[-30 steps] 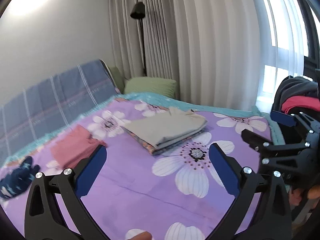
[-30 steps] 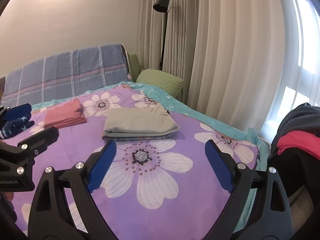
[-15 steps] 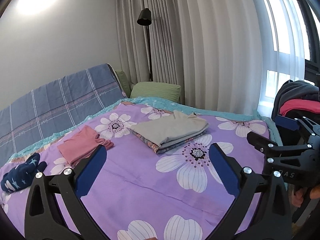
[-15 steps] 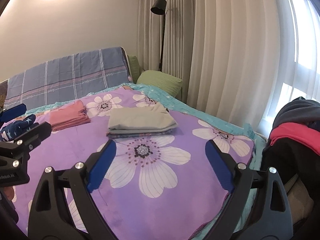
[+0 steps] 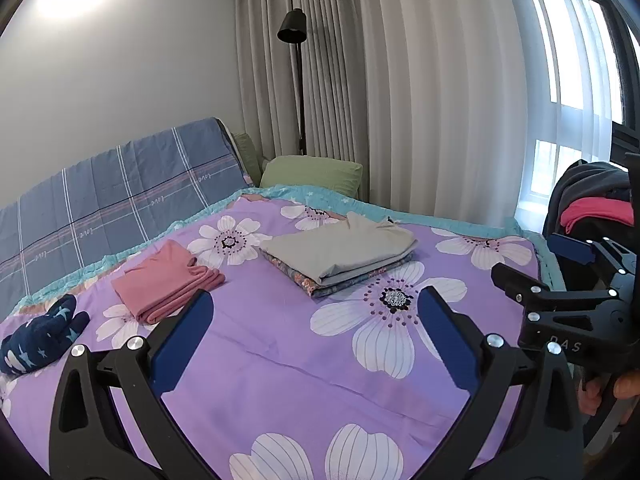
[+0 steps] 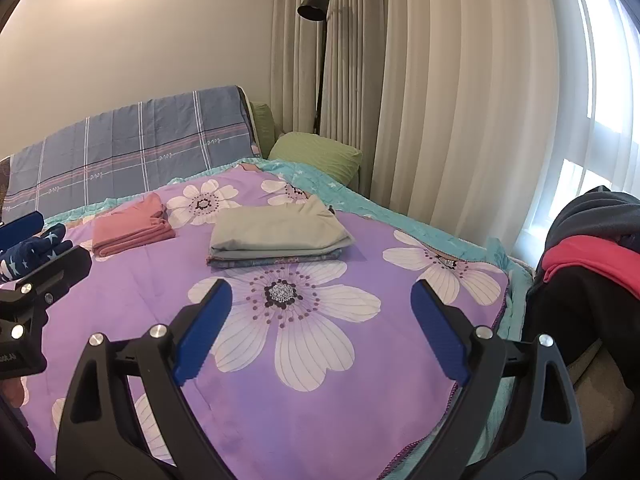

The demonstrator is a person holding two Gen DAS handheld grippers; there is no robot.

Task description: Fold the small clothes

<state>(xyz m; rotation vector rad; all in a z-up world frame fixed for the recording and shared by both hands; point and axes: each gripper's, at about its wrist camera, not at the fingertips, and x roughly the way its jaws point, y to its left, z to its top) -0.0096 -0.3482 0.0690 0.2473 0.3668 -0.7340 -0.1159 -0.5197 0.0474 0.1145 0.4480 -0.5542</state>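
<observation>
A folded stack with a grey-beige garment (image 5: pixel 340 250) on top lies on the purple flowered bedspread (image 5: pixel 280 380); it also shows in the right wrist view (image 6: pixel 276 234). A folded pink garment (image 5: pixel 168 282) (image 6: pixel 130 230) lies to its left. A dark blue star-print piece (image 5: pixel 40 338) (image 6: pixel 34 250) is rumpled at the far left. My left gripper (image 5: pixel 314 332) is open and empty above the bed. My right gripper (image 6: pixel 320 320) is open and empty, also seen at the right of the left wrist view (image 5: pixel 560 276).
A pile of dark and red clothes (image 6: pixel 592 248) sits at the right beside the bed. A blue plaid headboard cover (image 5: pixel 112 200), a green pillow (image 5: pixel 312 174) and a black floor lamp (image 5: pixel 294 28) stand at the back before curtains.
Both grippers have pulled back and risen from the bed, so the folded stacks look farther away. Both stayed open and empty.
</observation>
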